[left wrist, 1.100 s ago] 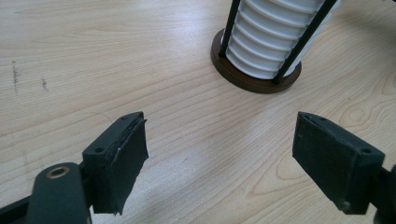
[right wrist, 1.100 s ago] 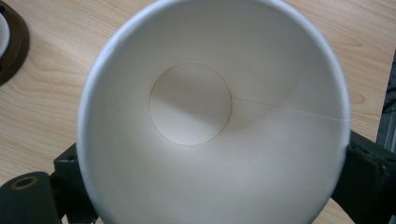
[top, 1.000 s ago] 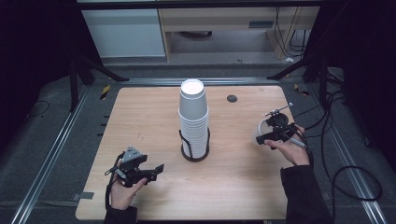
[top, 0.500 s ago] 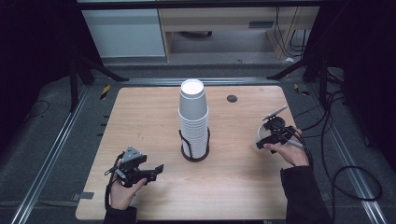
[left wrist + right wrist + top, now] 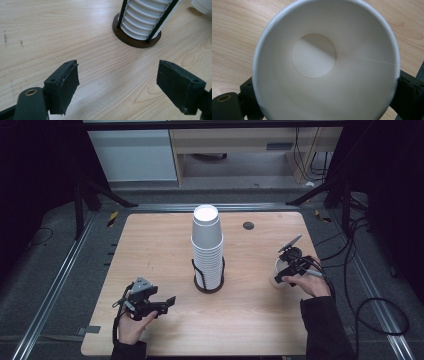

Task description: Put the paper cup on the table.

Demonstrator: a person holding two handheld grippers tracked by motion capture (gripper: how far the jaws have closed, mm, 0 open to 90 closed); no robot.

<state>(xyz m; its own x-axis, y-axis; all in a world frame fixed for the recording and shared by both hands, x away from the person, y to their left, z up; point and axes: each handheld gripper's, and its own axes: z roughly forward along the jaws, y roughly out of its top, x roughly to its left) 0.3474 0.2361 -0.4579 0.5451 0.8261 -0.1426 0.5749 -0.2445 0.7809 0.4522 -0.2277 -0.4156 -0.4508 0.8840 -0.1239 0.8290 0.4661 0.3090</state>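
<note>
A tall stack of white paper cups stands upside down in a black wire holder at the table's middle; the left gripper view shows the stack in its holder. Near the right edge a single white paper cup sits mouth up between the jaws of my right gripper. Seen from the right gripper, the cup is empty and a jaw touches each side. My left gripper rests low at the front left, open and empty.
A small black round disc lies on the wooden table behind the stack. Cables trail on the floor at the right. Another white cup's edge shows at the left gripper view's top right.
My right gripper has come down and slightly nearer with the paper cup, which now sits low at the table. The left gripper has stayed put.
</note>
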